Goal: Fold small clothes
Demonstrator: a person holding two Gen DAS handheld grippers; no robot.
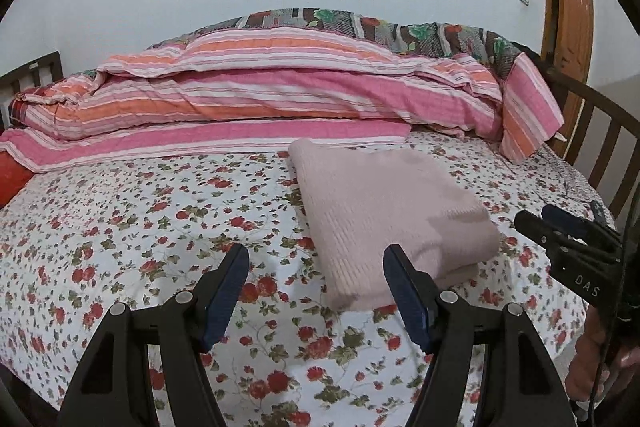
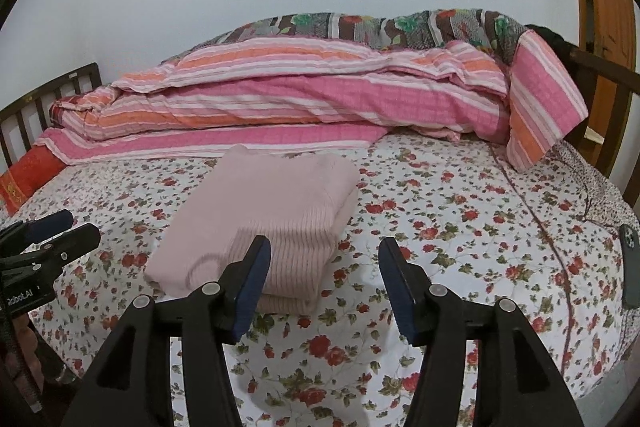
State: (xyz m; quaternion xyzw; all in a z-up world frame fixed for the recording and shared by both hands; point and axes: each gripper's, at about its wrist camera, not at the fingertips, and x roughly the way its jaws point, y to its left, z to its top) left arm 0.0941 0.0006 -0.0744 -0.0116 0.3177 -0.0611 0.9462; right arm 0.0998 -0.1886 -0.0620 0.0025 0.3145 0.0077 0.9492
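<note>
Pink knit garment [image 1: 394, 223] lies on the bed's floral sheet [image 1: 140, 227], folded into a thick rectangular stack, layers visible at its near edge. Take the garment as your landmark for everything below.

Your left tongs [image 1: 316, 291] hang above the sheet just to the left of the garment's near corner. Jaws stand well apart, nothing between them, no pad touching cloth. One finger overlaps the garment's near edge in the left wrist view, but that looks like line of sight only, not contact.

Your right tongs [image 2: 324, 283] sit off the garment's near right corner, also parted and empty. Bare sheet shows in the gap between the pads.

Each tool shows at the margin of the other's view, flanking the garment on either side.

Behind the garment: a striped pink-and-orange quilt [image 1: 256, 95], bundled along the wall side of the bed. Far to the right of the garment, near the bed's edge, a dark phone [image 2: 632, 263].

Progress, as a judgement: this piece looks finished. Edges roughly squared, stack compact, both tools clear of it. No other loose small clothing shows on the sheet in either view, so what is left cannot be told from here; perhaps only tidying or moving the stack.
</note>
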